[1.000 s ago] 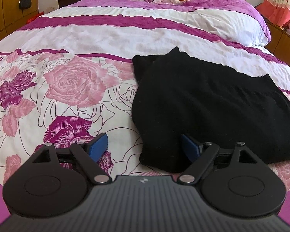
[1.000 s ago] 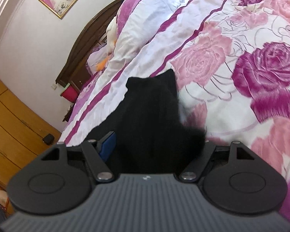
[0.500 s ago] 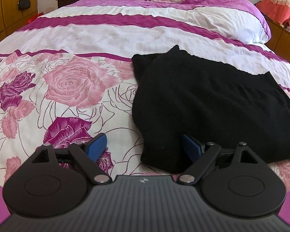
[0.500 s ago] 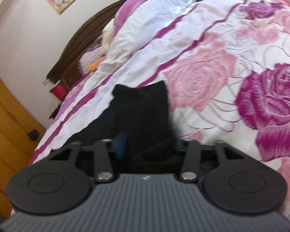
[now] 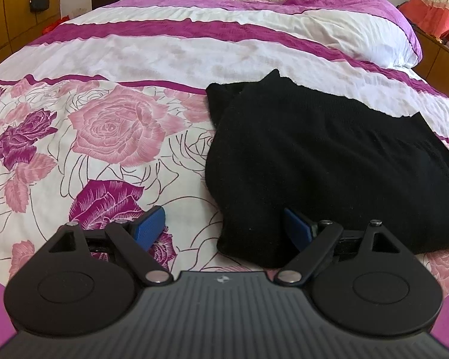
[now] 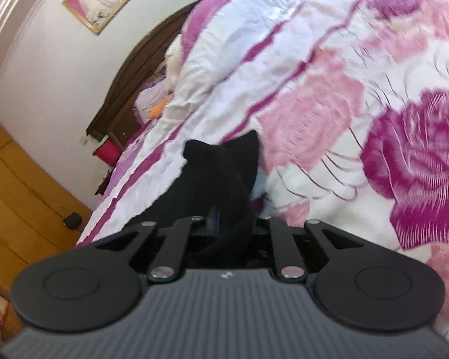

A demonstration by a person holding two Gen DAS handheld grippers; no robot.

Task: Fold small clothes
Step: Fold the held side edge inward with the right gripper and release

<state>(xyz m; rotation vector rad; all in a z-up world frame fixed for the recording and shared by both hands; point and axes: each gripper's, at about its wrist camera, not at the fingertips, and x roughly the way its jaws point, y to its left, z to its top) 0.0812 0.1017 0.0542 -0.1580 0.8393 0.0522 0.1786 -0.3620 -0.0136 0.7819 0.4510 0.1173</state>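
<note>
Black garment (image 5: 329,161) corner between spread left hand-held gripper (image 5: 224,227) fingers; right hand-held gripper (image 6: 233,227) clamped on garment.

The right gripper (image 6: 232,224) has its jaws drawn close together with a fold of the black garment (image 6: 221,179) pinched between them; one blue pad (image 6: 214,220) shows only partly behind the cloth; the garment lies on the flowered bedspread (image 6: 374,125), which looks blurred; behind are a dark headboard (image 6: 128,89), a framed picture (image 6: 98,0) on the wall and a wooden wardrobe (image 6: 21,194) at left.
</note>
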